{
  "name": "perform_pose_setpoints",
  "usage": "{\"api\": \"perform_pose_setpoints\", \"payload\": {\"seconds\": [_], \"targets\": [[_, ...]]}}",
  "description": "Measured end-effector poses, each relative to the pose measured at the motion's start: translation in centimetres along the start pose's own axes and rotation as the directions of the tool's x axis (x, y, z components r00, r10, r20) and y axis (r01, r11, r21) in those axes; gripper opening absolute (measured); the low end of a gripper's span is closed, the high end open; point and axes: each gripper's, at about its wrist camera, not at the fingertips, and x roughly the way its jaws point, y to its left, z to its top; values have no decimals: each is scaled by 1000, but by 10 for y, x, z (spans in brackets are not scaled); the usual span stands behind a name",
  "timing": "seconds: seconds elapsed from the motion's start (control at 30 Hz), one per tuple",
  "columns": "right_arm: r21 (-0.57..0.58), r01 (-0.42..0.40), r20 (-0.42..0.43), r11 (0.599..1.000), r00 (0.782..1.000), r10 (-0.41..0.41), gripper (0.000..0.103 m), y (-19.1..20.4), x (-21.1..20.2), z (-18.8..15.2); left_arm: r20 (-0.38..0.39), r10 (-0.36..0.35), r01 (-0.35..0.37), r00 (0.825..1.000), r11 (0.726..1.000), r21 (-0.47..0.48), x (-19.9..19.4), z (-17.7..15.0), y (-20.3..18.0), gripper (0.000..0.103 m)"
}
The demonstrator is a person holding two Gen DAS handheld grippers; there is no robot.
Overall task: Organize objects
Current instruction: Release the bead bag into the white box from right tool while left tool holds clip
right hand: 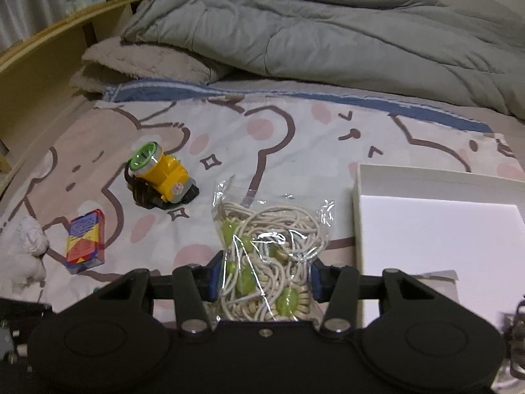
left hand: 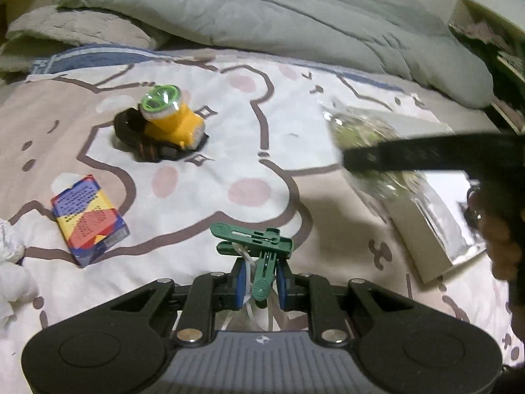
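Above the bear-print bed sheet (right hand: 295, 151), the right gripper (right hand: 262, 279) has its fingers pressed on a clear bag of cord and green beads (right hand: 269, 246), lifted just left of the white box (right hand: 439, 229). The left gripper (left hand: 261, 284) is fully closed on a green clip (left hand: 259, 246). The slippery, bulging bag could slide free, or catch the box wall; the clip, pinched by one leg, could twist out.

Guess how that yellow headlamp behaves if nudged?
The headlamp probably won't roll: it sits on its bunched dark strap. Its lens end tilts upward, so it may tip. The strap looks floppy and would likely drag.
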Motion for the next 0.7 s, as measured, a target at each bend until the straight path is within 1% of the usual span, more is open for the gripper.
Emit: {"api": "perform_pose_setpoints", "payload": {"seconds": [0.17,0.43,0.6,0.7], "targets": [[-10,14,24,1000,1000,-14,50,-5,-21,-11,28,11,-10,1000,999,-46,-10,-1,0,20],[13,29,52,999,998,-30,50,-18,-49,-33,61,52,-48,997,997,-63,-22,-4,-4,20],[8,23,56,1000,998,-23,50,-25,-61,-43,89,54,-48,995,996,-74,-32,-3,-5,20],[-17,32,69,999,997,-30,50,-28,-71,-46,110,53,-46,992,997,-70,-40,-4,-12,20]]}}
